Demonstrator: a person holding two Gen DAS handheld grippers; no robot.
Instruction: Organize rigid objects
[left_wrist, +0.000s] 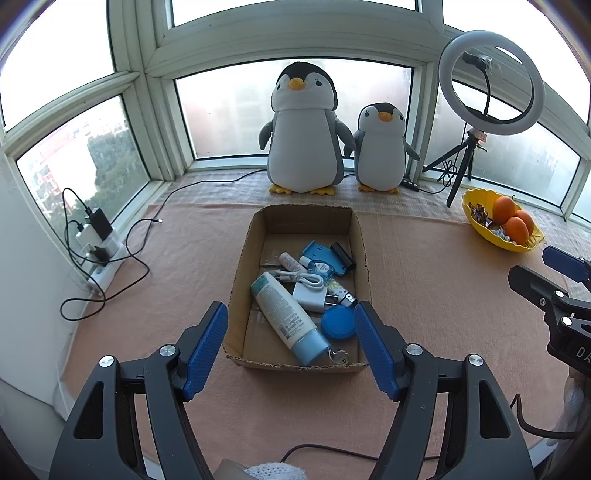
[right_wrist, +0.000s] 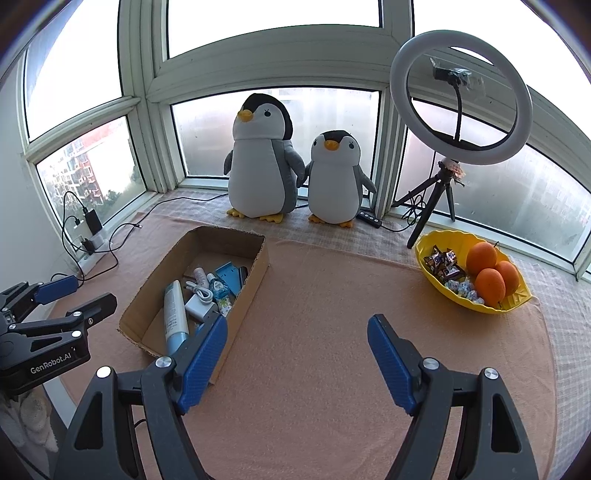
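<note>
Bright window bays wrap the far side of your bench (right_wrist: 332, 332), which is draped in a peach cloth.

Your left gripper (left_wrist: 291, 328) hangs spread wide and empty over the near end of the cardboard box (left_wrist: 240, 266). Your right gripper (right_wrist: 297, 343) is likewise released, holding nothing, above bare cloth just right of the box.

Between the left gripper's blue pads lies the white and blue tube (left_wrist: 288, 317), slanted across the box floor with its blue cap toward you. Touching its right side is a round blue lid (left_wrist: 338, 323), and a small key ring (left_wrist: 339, 355) sits at the near wall. Farther in are a white charger (left_wrist: 310, 297) with its coiled cable, a small white bottle (left_wrist: 290, 261), a blue flat case (left_wrist: 325, 256) and a black cylinder (left_wrist: 341, 253).

The tube looks light and smooth, probably a little squeezable, so you should take it across the middle of its body, pads square to its length, not at the tapering cap. The charger is stiff and boxy; grip its flat faces and expect the cable to trail. The lid is thin and low, hard to pinch from above.

Beyond the box sit two plush penguins (left_wrist: 304, 129), a ring light (left_wrist: 491, 81), and a yellow bowl (right_wrist: 428, 258) of oranges and sweets.
</note>
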